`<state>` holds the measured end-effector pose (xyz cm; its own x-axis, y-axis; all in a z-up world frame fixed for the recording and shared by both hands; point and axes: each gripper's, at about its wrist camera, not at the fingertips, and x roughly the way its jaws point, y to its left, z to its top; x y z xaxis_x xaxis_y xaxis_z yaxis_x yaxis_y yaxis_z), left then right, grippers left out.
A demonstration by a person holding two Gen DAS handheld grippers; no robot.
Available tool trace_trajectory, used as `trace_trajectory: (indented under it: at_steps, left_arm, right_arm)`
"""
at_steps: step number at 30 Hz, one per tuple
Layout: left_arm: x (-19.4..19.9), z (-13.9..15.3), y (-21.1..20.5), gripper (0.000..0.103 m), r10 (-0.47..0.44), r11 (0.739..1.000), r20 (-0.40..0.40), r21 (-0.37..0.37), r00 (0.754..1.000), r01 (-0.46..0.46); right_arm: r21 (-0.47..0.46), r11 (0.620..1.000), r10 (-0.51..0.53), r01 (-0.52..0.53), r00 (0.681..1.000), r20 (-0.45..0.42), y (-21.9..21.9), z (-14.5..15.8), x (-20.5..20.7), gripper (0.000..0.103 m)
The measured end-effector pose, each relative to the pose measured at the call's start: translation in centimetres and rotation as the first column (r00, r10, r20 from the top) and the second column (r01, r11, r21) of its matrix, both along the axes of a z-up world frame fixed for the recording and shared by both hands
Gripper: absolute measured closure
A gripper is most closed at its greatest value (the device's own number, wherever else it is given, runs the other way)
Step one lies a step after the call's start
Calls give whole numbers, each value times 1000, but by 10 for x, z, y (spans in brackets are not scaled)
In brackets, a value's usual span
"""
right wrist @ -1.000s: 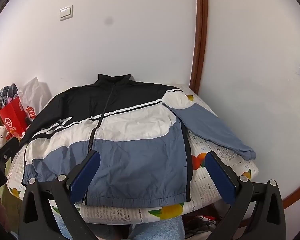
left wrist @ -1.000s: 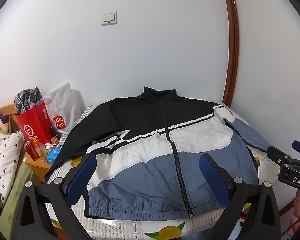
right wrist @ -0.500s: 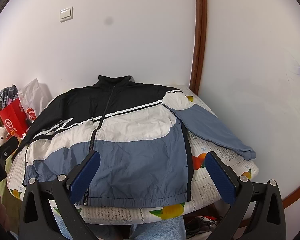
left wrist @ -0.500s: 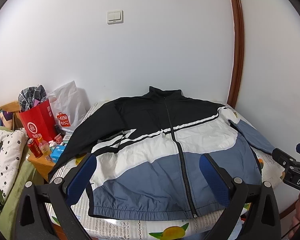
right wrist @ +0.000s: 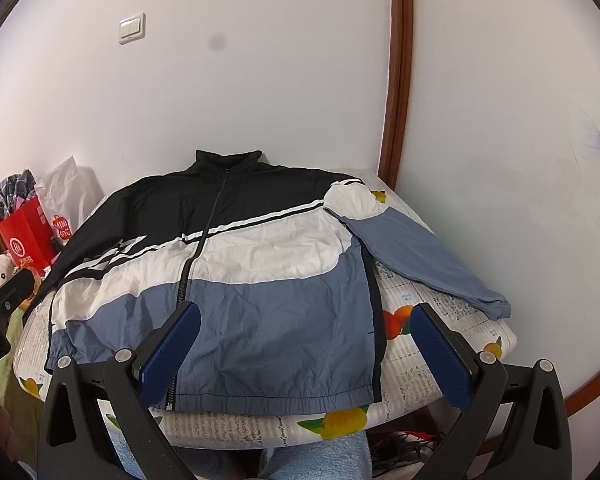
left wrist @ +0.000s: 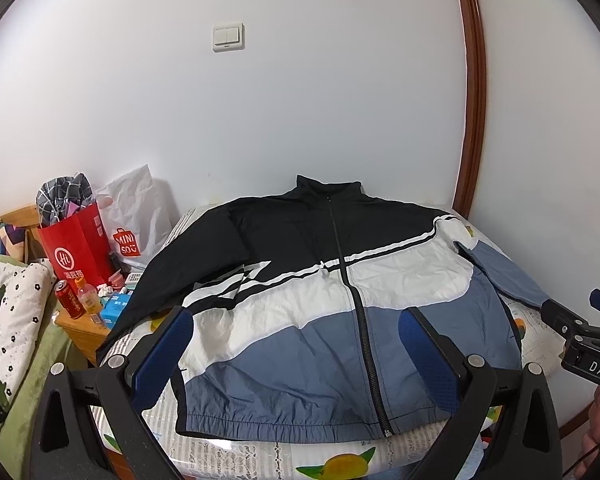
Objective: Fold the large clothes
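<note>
A zipped jacket (left wrist: 320, 312) in black, white and blue lies flat, front up, on a small table covered with a fruit-print cloth (left wrist: 340, 456); collar at the far wall, hem at the near edge. It also shows in the right wrist view (right wrist: 236, 288). Its right sleeve (right wrist: 420, 260) lies spread out to the right; the left sleeve (left wrist: 172, 276) hangs toward the left edge. My left gripper (left wrist: 296, 344) is open and empty above the hem. My right gripper (right wrist: 306, 342) is open and empty above the hem's right part.
A red paper bag (left wrist: 76, 244) and a white shopping bag (left wrist: 136, 212) stand at the left by a low wooden stand with cans and bottles (left wrist: 80, 300). A patterned quilt (left wrist: 4, 320) lies far left. White walls and a brown wooden trim (left wrist: 472, 120) stand behind.
Both grippers have shifted slightly; the left view has drifted so the jacket sits lower and further right in it. The jacket has not moved. Both grippers stay open.
</note>
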<state>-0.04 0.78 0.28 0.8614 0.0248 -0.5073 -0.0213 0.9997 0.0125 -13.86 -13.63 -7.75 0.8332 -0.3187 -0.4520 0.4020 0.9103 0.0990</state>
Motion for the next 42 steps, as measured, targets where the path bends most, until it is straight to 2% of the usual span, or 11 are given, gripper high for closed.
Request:
trace_trajectory:
  at_steps: [42]
  left_arm:
    - [-4,1,3,0,4,1000,8,-10,1000,-4]
  right_arm:
    - [-9,1000,0,0,1000,6,1,-2,-3,0]
